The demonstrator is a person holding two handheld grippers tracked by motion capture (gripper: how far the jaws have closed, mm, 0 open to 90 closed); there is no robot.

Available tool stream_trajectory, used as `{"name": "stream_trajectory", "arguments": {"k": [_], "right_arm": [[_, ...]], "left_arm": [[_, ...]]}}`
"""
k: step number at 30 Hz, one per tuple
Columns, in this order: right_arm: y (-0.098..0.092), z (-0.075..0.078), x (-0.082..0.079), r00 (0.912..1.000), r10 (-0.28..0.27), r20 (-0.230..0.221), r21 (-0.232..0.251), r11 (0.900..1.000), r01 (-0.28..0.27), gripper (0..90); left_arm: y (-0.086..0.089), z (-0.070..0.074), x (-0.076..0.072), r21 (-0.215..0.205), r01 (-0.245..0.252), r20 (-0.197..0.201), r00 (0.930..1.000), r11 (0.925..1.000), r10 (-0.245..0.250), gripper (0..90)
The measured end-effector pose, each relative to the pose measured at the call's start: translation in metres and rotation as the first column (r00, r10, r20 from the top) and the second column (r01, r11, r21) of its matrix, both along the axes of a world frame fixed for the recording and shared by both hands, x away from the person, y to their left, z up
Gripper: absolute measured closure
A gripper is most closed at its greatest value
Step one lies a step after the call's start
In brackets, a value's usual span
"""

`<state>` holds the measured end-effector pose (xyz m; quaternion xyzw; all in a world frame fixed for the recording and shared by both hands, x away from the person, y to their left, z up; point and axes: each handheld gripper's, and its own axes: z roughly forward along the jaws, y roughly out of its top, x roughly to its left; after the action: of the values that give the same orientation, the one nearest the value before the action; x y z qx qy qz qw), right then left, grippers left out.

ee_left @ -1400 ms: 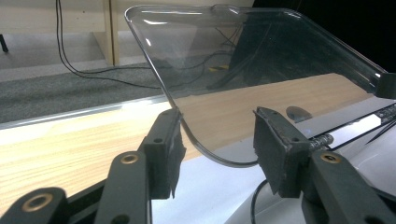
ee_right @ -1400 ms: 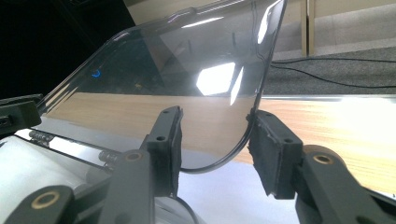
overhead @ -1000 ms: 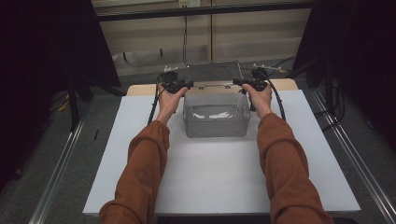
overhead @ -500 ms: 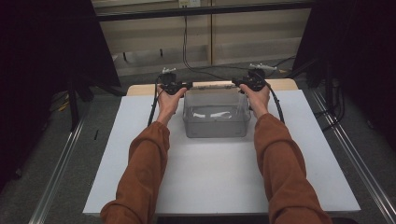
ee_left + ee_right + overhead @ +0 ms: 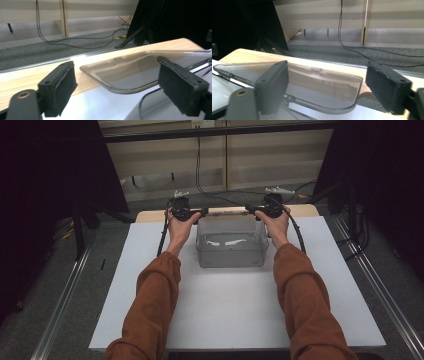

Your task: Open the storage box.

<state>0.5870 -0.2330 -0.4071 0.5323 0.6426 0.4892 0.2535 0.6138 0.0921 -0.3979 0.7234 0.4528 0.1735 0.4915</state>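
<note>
I hold my left tongs (image 5: 202,212) at the far left corner of the clear bin (image 5: 231,251) and my right tongs (image 5: 248,210) at its far right corner. The bin sits on the white sheet (image 5: 150,285) of the table (image 5: 150,215), towards the far edge, mid-way between my hands.

Both tongs have just been opening, and their pads now stand wide apart. In the left gripper view a rounded clear corner of the bin's top (image 5: 120,75) lies between my pads (image 5: 63,86) without touching either. In the right gripper view the other corner (image 5: 329,87) does the same, clear of the pads (image 5: 273,85). So both are released.

The clear edge runs left to right across the back of the bin, from one pair of tongs to the other. Each hand is equally near its own corner, and each points inward along that edge. Any coming grip, I judge, means closing on the corners straight ahead of the pads.
</note>
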Motion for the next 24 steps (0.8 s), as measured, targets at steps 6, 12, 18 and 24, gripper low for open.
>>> {"name": "stream_trajectory", "arguments": {"k": [6, 12, 18, 24], "right_arm": [[0.000, 0.002, -0.006, 0.9996, 0.009, 0.028, -0.012, 1.000, -0.009, 11.7], [-0.002, -0.002, -0.012, 0.9981, 0.014, 0.061, -0.025, 1.000, -0.012, 7.1], [-0.002, 0.003, -0.020, 0.9958, 0.013, 0.090, -0.064, 0.998, -0.007, 7.2], [0.000, 0.002, -0.031, 0.9937, 0.039, 0.106, -0.073, 0.997, -0.031, 6.5]], "left_arm": [[0.003, 0.003, -0.006, -0.023, 0.012, 0.017, 0.9998, 0.9997, -0.012, 9.1], [0.002, 0.002, -0.014, -0.010, 0.051, 0.054, 0.9973, 0.9987, -0.050, 6.6], [0.010, 0.000, -0.028, -0.046, 0.076, 0.103, 0.9922, 0.9961, -0.070, 4.3], [0.021, -0.005, -0.037, -0.011, 0.063, 0.128, 0.9898, 0.9979, -0.061, 4.1]]}}
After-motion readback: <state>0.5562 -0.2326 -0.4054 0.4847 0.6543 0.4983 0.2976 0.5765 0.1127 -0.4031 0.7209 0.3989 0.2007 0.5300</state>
